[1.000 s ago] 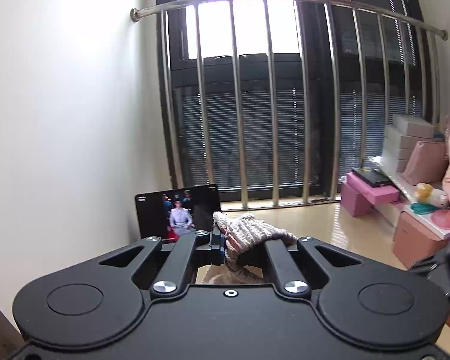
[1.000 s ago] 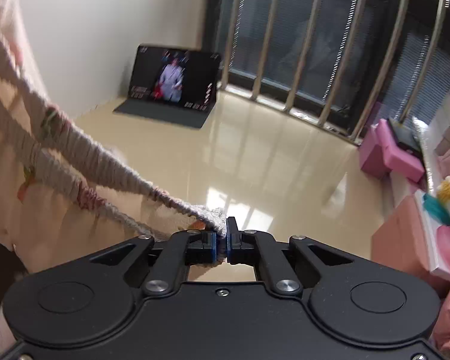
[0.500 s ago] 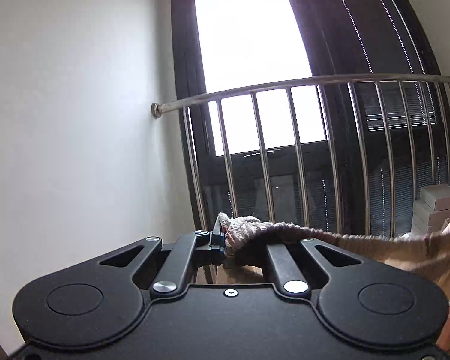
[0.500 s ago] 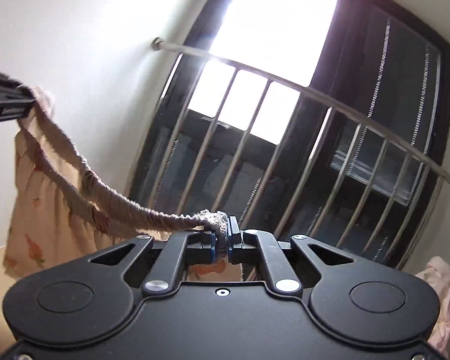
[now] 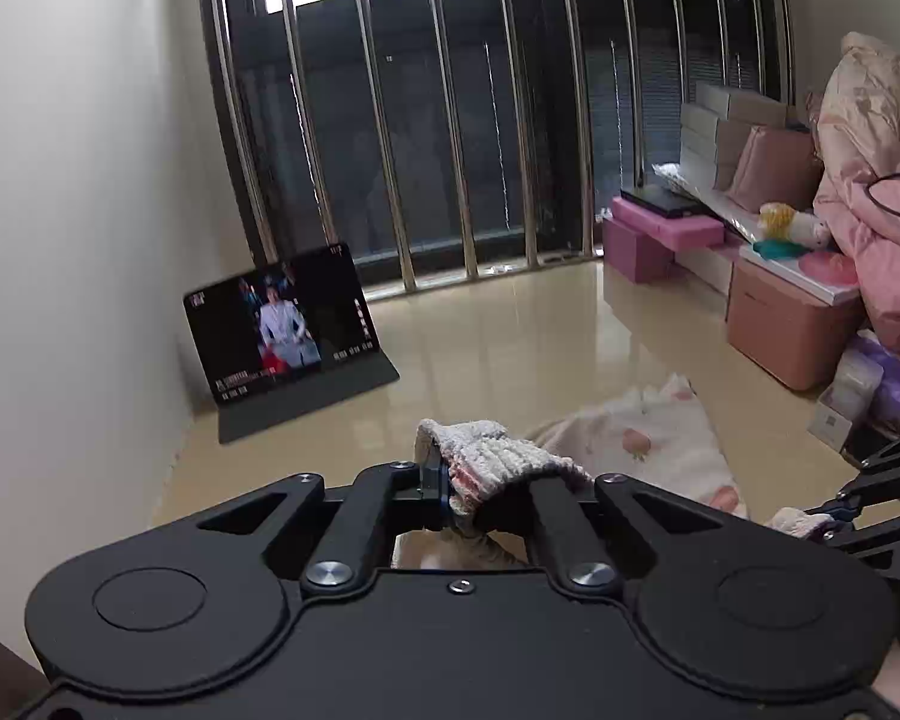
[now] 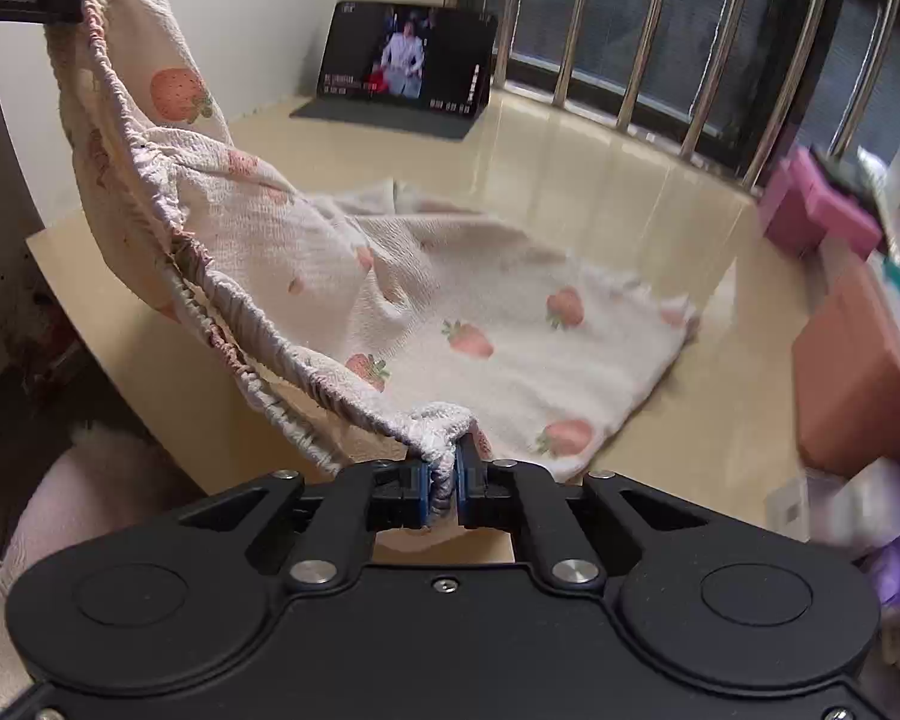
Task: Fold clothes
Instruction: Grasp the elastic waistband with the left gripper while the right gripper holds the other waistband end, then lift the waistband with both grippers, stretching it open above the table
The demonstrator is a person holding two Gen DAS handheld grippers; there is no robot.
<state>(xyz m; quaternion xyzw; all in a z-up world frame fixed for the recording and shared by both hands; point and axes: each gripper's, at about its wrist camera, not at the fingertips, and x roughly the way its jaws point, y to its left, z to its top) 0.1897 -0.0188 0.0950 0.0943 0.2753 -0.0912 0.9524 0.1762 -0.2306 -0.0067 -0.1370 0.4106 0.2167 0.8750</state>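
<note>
White wall [image 5: 78, 180], barred window [image 5: 450, 120], glossy beige floor [image 5: 510, 348].

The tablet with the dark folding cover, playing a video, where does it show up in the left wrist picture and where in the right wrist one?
Left wrist view: the tablet with the dark folding cover stands left of centre, against the white wall on the glossy beige floor.
Right wrist view: the same tablet sits near the top, just left of centre, beyond the strawberry-print cream garment.
Shared landmark: the vertical metal window bars, right of the tablet in both.
</note>
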